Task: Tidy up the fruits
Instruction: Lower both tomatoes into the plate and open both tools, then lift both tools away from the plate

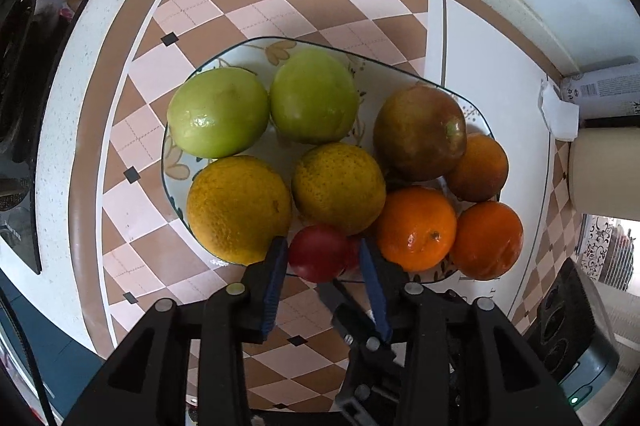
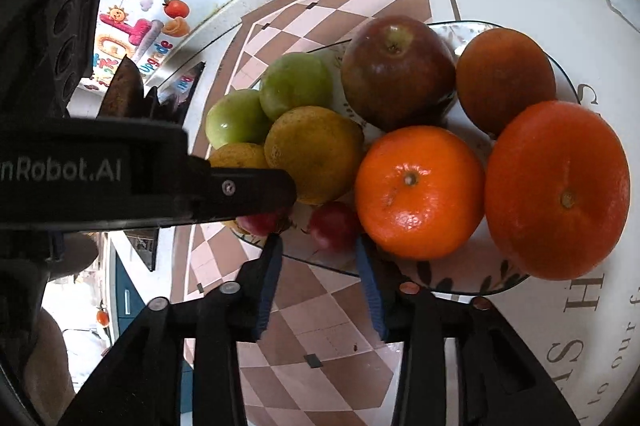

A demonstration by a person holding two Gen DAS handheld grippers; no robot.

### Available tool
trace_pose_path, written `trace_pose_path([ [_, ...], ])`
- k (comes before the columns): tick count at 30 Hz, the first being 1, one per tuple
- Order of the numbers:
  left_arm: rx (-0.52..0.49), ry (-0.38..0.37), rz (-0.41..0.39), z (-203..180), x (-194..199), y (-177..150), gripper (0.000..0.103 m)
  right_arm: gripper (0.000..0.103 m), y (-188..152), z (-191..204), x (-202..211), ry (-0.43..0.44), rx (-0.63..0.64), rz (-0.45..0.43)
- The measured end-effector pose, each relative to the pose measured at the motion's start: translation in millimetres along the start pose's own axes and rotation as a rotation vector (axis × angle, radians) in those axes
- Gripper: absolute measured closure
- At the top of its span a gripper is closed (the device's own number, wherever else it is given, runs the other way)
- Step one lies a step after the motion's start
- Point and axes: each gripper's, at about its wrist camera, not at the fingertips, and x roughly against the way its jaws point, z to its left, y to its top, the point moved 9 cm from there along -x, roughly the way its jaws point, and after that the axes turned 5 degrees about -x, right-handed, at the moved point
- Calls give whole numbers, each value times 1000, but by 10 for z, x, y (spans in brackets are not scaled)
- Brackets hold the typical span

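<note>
I'm in a home kitchen: a speckled countertop (image 1: 52, 130), a checkered table mat (image 1: 256, 2), a fruit plate (image 1: 256, 50), and colourful stickers (image 2: 140, 26) on the wall.

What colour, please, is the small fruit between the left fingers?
Red; the small fruit shows best in the left wrist view.

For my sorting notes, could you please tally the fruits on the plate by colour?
Green: 2
Yellow: 2
Orange: 3
Small red: 2
Dark red-green apple: 1
Total: 10 fruits on the plate
</note>
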Motion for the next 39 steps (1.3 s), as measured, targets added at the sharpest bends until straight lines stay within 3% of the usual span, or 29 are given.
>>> trace_pose_path([
  [4, -6, 8, -19, 21, 84, 8, 63, 26, -47, 82, 76, 2, 1, 0],
  [9, -23, 33, -65, 96, 279, -2, 61, 24, -94, 124, 345, -6, -9, -30],
  [10, -26, 43, -76, 116, 323, -8, 56, 24, -99, 117, 421, -20, -6, -41],
  [11, -31, 56, -90, 139, 374, -16, 40, 22, -99, 97, 502, -46, -4, -53],
  [13, -43, 97, -131, 181, 481, -39, 20, 14, -83, 40, 688, -116, 5, -87],
  [17, -63, 215, -216, 263, 650, -161, 19, 11, -8, -114, 1005, -296, 46, -146],
  [21, -64, 315, -274, 372, 729, -322, 19, 9, 28, -194, 1197, -382, 71, -170],
  [30, -69, 338, -367, 473, 966, -668, 19, 8, -199, -47, 1525, -409, 69, -216],
  [39, -165, 290, -495, 436, 1463, -1189, 19, 5, -763, 398, 1986, -425, 41, -333],
])
